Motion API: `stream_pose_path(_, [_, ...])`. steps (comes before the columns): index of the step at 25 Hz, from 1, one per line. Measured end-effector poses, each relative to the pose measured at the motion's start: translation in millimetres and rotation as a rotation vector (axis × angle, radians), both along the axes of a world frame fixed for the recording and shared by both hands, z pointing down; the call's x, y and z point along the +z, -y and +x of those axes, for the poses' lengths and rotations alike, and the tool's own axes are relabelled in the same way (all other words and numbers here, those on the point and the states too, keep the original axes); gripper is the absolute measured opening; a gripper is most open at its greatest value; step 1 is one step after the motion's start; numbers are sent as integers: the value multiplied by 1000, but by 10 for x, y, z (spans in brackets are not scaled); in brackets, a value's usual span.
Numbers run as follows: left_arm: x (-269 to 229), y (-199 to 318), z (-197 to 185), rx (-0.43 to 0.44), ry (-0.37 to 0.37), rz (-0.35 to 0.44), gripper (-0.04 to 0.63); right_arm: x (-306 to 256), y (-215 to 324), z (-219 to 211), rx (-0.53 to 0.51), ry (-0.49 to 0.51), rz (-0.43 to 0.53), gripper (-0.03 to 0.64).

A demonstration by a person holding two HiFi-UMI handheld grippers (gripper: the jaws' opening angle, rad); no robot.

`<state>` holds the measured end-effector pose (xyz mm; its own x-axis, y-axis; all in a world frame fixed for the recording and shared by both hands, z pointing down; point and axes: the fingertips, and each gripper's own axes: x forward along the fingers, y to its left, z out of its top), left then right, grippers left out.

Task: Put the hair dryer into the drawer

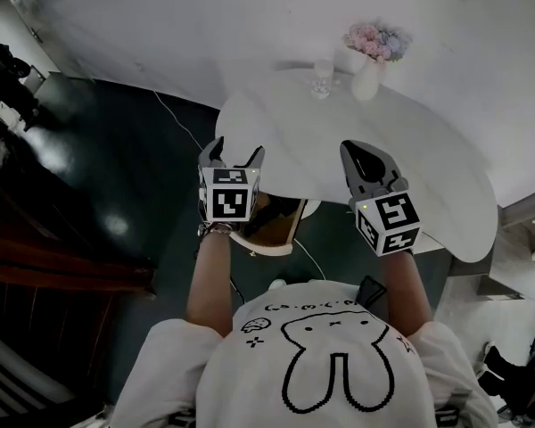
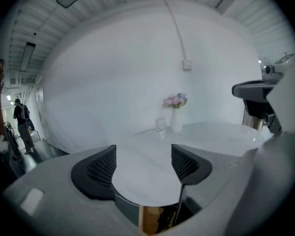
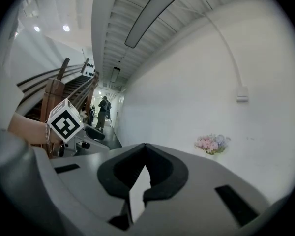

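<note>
Left gripper [image 1: 236,153] with jaws spread and empty over the near edge of the white table [image 1: 428,141], brown compartment [image 1: 275,221] below it — dark contents unclear (hair dryer not identifiable), glass [image 1: 322,77], flower vase [image 1: 367,80], right gripper [image 1: 368,161] jaws pressed together.

White round table [image 1: 428,150], flower vase [image 1: 367,83] (pink blooms), glass [image 1: 322,80] beside it

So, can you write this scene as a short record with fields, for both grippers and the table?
left gripper: jaws apart, empty, over the table's near edge
right gripper: jaws together, empty, over the table
table: white, round
on table: vase with pink flowers and glass, far side
hair dryer: not clearly seen in any view
</note>
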<state>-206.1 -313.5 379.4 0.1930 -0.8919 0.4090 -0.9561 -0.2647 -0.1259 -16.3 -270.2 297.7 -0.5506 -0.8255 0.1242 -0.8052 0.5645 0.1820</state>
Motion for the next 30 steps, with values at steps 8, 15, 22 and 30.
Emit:
stream_pose_path(8, [-926, -36, -211, -1, -88, 291, 347, -482, 140, 211, 75, 49, 110, -2])
stream_pose_path(15, [-1532, -161, -283, 4, -64, 503, 314, -881, 239, 337, 116, 68, 200, -2])
stream_pose_path(22, [-1865, -308, -375, -18, -64, 616, 17, -1052, 244, 327, 123, 66, 245, -2])
stream_pose_path(30, [-2033, -313, -340, -18, -58, 658, 18, -1062, 261, 315, 109, 50, 249, -2])
